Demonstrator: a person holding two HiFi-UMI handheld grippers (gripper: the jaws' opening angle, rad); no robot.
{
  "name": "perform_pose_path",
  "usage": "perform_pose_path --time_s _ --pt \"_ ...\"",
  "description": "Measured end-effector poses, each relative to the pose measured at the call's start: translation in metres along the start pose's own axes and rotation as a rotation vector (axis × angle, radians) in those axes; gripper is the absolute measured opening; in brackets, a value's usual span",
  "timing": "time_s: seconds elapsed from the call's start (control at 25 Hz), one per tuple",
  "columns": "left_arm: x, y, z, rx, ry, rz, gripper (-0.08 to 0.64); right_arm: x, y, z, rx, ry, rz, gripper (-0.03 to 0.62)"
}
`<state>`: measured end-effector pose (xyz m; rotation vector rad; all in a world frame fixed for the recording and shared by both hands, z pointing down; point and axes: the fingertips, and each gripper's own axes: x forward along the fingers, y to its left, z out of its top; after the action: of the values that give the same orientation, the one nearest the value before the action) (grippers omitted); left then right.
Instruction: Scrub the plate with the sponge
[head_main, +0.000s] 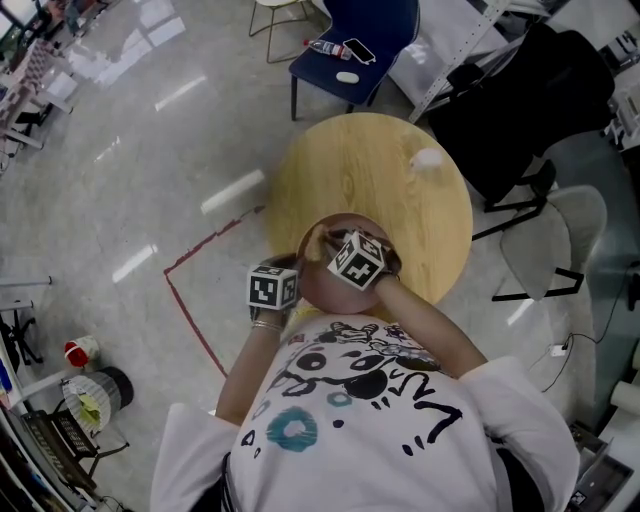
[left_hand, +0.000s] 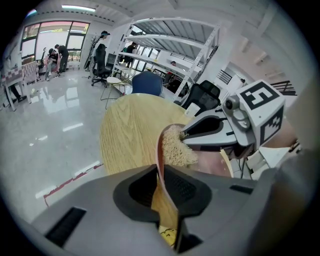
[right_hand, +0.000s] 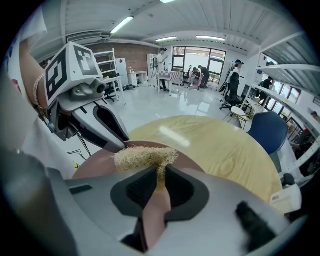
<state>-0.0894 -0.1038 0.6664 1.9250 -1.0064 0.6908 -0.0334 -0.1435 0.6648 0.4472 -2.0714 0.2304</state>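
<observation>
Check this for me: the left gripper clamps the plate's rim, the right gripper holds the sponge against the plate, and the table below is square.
Wrong on one count: the table is round, not square, as the head view shows. The rest stands. The left gripper clamps the plate's rim, and the right gripper holds the sponge against the plate.

We are holding the round reddish-brown plate (right_hand: 95, 162) tilted, gripped by its rim. We are pressing the tan, coarse-fibred sponge (right_hand: 142, 157) against its upper edge and face.

Lab workspace (shelving (left_hand: 170, 37), office chairs (left_hand: 206, 95))
</observation>
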Motion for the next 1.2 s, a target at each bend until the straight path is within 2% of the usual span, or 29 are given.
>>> perform_pose_path --time_s 0.24,0.52,1.0,1.2 --pt "0.001 0.0 0.0 -0.011 -0.014 0.015 0.048 -0.003 -0.015 -0.005 0.016 0.012 -0.034 0.061" --pt "0.001 0.003 0.001 -0.088 -0.054 0.001 0.048 -0.01 -0.032 -0.017 0.058 0.02 -0.075 0.062" --pt "0.002 0.003 0.002 -0.117 -0.077 -0.005 0.046 -0.028 -0.052 -0.047 0.144 0.069 -0.117 0.062" --pt "0.001 0.004 0.002 -0.17 -0.092 -0.016 0.043 -0.035 -0.056 -0.061 0.17 0.095 -0.134 0.062"
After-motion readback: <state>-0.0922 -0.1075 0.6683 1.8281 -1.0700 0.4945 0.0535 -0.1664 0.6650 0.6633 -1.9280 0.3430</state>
